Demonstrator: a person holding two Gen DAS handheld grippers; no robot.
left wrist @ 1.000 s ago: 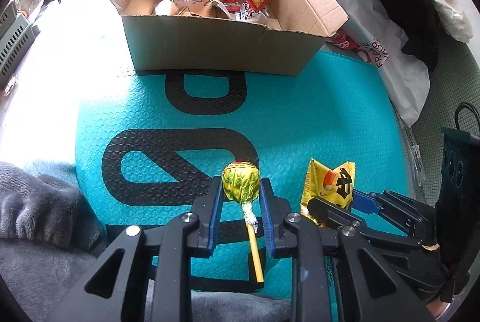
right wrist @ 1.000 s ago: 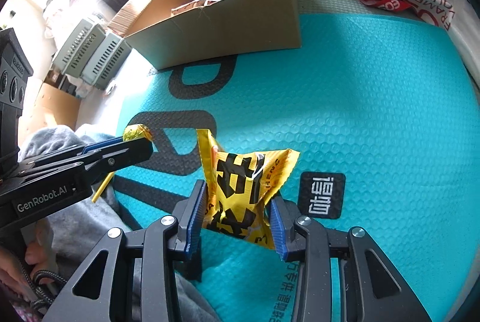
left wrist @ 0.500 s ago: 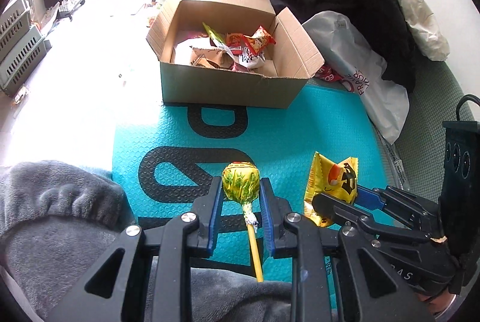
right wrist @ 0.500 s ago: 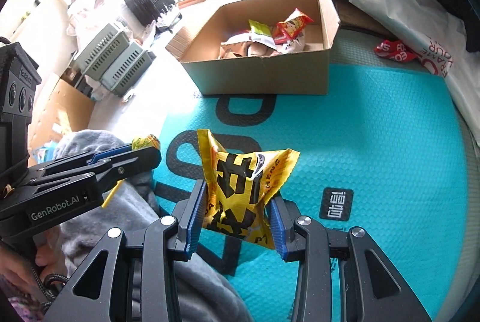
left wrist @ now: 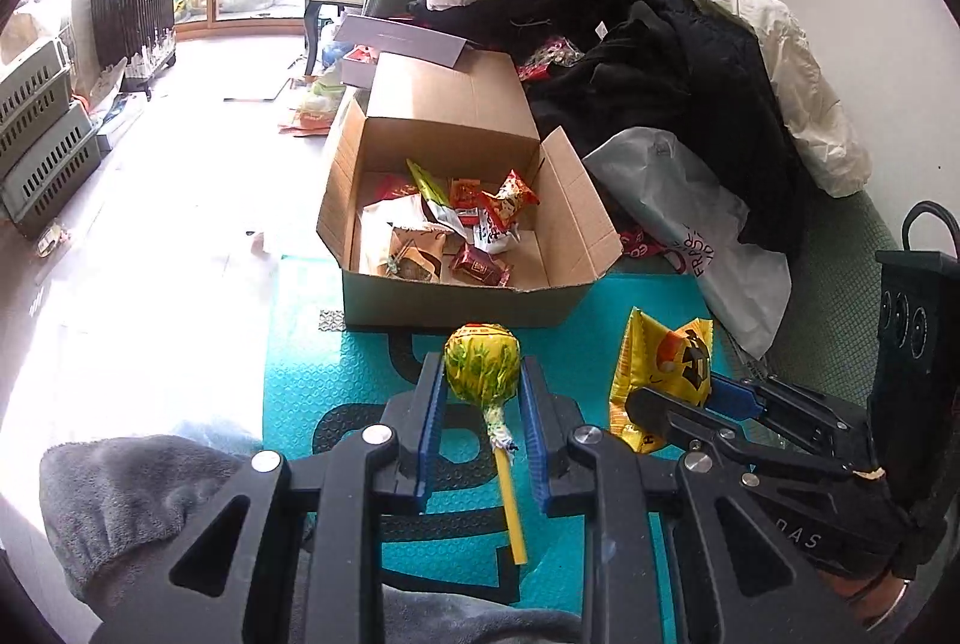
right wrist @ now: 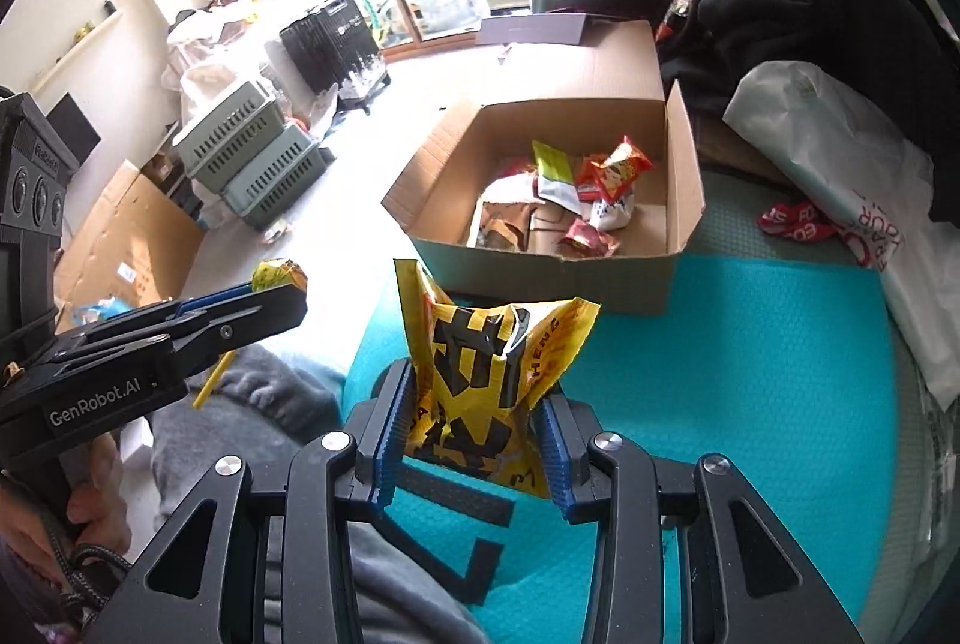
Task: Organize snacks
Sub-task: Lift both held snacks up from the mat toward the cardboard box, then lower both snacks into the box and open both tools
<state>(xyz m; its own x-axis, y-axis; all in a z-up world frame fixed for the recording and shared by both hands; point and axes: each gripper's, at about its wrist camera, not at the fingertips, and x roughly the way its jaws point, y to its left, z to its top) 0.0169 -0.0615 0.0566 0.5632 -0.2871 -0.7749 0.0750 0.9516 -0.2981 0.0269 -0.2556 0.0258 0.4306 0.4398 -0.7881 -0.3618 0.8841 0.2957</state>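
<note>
My left gripper [left wrist: 480, 374] is shut on a yellow-green wrapped lollipop [left wrist: 479, 363], its yellow stick [left wrist: 511, 512] hanging back between the fingers. My right gripper [right wrist: 477, 392] is shut on a yellow snack bag [right wrist: 480, 368] with black characters. In the left wrist view the right gripper [left wrist: 666, 401] and its snack bag [left wrist: 660, 362] show at right. From the right wrist view the left gripper [right wrist: 282, 287] shows at left with the lollipop [right wrist: 276, 273] in it. An open cardboard box [left wrist: 456, 302] [right wrist: 540, 278] holding several snack packets stands ahead, beyond both grippers.
A teal mat [left wrist: 312, 380] with black lettering lies under the box and grippers. A pile of dark and white clothing [left wrist: 660, 62] and a white plastic bag [left wrist: 696, 224] crowd the right. Grey crates [right wrist: 252, 164] stand on the pale floor at left. A grey blanket [left wrist: 132, 500] lies near.
Both grippers rose together with their snacks still held. The views widened, the box now appears smaller and farther below, and its inside shows fully.
</note>
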